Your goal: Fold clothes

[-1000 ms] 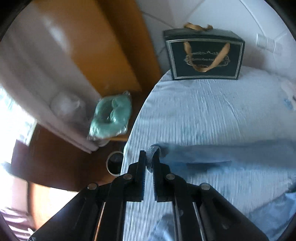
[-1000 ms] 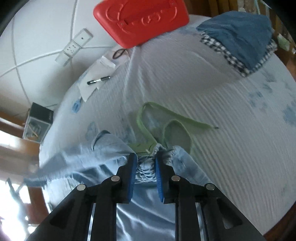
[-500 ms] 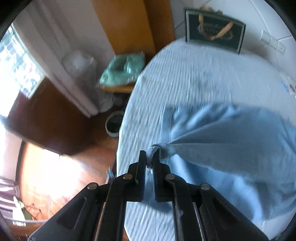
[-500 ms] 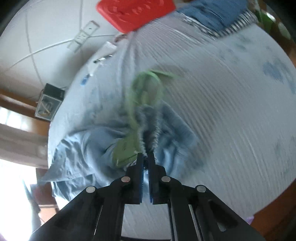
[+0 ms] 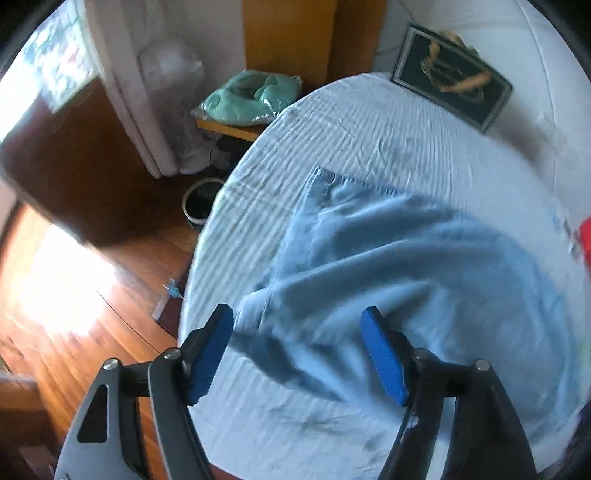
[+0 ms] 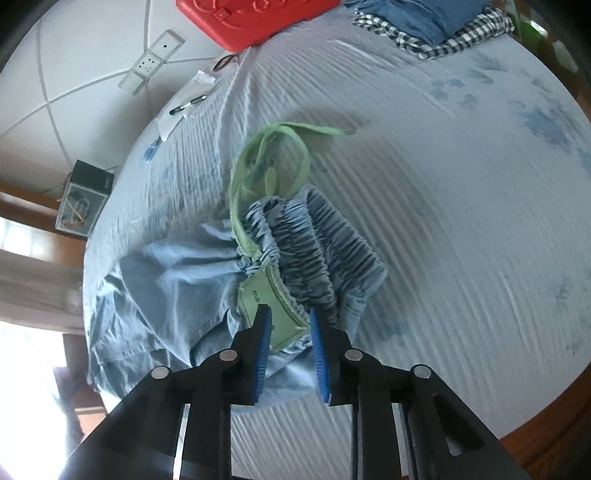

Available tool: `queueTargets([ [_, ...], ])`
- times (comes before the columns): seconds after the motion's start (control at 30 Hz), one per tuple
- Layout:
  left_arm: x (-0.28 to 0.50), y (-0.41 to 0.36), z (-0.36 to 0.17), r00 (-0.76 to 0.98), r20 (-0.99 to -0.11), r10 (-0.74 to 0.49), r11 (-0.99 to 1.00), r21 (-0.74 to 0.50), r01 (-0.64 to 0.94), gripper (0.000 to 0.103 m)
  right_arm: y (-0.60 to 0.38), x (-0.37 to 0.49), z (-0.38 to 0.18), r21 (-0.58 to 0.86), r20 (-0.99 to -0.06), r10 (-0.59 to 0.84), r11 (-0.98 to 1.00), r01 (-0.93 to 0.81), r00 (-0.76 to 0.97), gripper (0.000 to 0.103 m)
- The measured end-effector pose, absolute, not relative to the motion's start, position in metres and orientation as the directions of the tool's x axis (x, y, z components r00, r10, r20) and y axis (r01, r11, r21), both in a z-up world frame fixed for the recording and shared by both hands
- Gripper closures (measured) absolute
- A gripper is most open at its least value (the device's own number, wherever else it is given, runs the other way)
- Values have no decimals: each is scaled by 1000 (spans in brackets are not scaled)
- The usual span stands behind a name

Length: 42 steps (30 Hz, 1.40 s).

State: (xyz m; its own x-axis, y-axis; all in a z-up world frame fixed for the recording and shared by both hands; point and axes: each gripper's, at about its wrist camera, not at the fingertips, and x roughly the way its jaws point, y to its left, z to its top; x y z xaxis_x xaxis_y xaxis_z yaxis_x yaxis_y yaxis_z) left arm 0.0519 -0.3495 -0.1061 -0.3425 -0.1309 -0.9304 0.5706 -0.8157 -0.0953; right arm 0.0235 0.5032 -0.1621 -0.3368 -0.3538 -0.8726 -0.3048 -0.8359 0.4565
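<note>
Left gripper [image 5: 297, 347] spreading wide, blue pads [image 5: 384, 358] well apart, nothing pinched. Light blue trousers [image 5: 406, 266] lying slack on the surface [image 5: 332, 122] just ahead of and beneath the open jaws, a hem edge and seam running away beyond the fingertips. Past the garment, at the far edge of the surface, a dark gift bag [image 5: 454, 79] with gold ribbon handles. Off to the left of the gripper, down on the wooden floor [image 5: 74, 302]: a small dark bin [image 5: 201, 201], and further on a low stool carrying a teal cushion [image 5: 251, 98] in a plastic wrap.

Right gripper [image 6: 290, 343] opening too, jaws only narrowly parted. Between them, the green sewn-in label [image 6: 271, 299] and the gathered elastic waistband [image 6: 314, 243] of the trousers; pads beside the cloth, not visibly pressing it. Green drawstring [image 6: 273, 147] looping out ahead of the fingertips across the pale cover. Rest of the trousers bunched to the left of this gripper. Far ahead: a red case [image 6: 251, 18], a pen [image 6: 188, 105] on some paper, a white power strip [image 6: 151, 61]. Ahead and to the right, a folded stack [image 6: 436, 26] of blue and checked clothes.
</note>
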Motion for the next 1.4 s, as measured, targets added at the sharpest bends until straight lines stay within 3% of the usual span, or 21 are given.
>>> queueTargets([
  [0.37,33,-332,-157,-242,-963,-119,-758,-69,649,32,502,19,-170,413,-900,-303,-823,-391,-313,62],
  [0.43,32,-333,-167,-237,-965,-114,-747,-74,661,32,500,17,-172,402,-905,-296,-827,-393,-305,51],
  [0.57,28,-331,-186,-224,-969,-102,-732,-79,677,32,491,12,-179,407,-905,-311,-832,-377,-289,39],
  [0.6,27,-328,-188,-218,-969,-113,-738,-65,672,32,487,10,-182,408,-906,-319,-834,-372,-279,28],
  [0.63,23,-324,-188,-214,-969,-127,-759,-44,650,38,481,7,-187,402,-910,-322,-840,-364,-262,12],
  [0.67,21,-321,-184,-213,-967,-137,-775,-29,632,49,474,4,-193,385,-919,-315,-852,-355,-239,6],
  [0.7,19,-318,-179,-215,-965,-147,-784,-19,620,83,467,2,-199,360,-929,-299,-868,-343,-217,5],
  [0.73,18,-315,-173,-218,-963,-157,-794,-8,609,96,458,-1,-203,323,-943,-272,-888,-327,-193,15],
  [0.77,17,-312,-167,-220,-961,-167,-802,3,597,96,451,-4,-201,277,-956,-230,-913,-299,-184,32],
  [0.8,18,-311,-156,-235,-955,-182,-810,9,587,97,445,-6,-193,242,-961,-193,-934,-264,-198,57],
  [0.9,26,-309,-114,-304,-927,-220,-826,11,564,97,431,-10,-166,145,-962,-97,-974,-175,-256,62],
  [1.07,56,-316,-73,-377,-907,-186,-840,-52,540,97,476,6,-122,211,-924,-121,-952,-220,-362,64],
  [1.2,77,-316,-93,-329,-930,-164,-844,-41,535,97,512,23,-138,243,-935,-147,-928,-283,-322,64],
  [1.3,84,-310,-132,-221,-960,-175,-851,34,525,97,514,28,-170,209,-962,-146,-936,-284,-229,63],
  [1.37,84,-307,-155,-161,-972,-168,-857,64,512,97,511,31,-183,181,-974,-132,-943,-280,-185,56],
  [1.4,84,-305,-162,-143,-976,-163,-858,69,509,96,511,32,-185,162,-978,-116,-946,-282,-173,47],
])
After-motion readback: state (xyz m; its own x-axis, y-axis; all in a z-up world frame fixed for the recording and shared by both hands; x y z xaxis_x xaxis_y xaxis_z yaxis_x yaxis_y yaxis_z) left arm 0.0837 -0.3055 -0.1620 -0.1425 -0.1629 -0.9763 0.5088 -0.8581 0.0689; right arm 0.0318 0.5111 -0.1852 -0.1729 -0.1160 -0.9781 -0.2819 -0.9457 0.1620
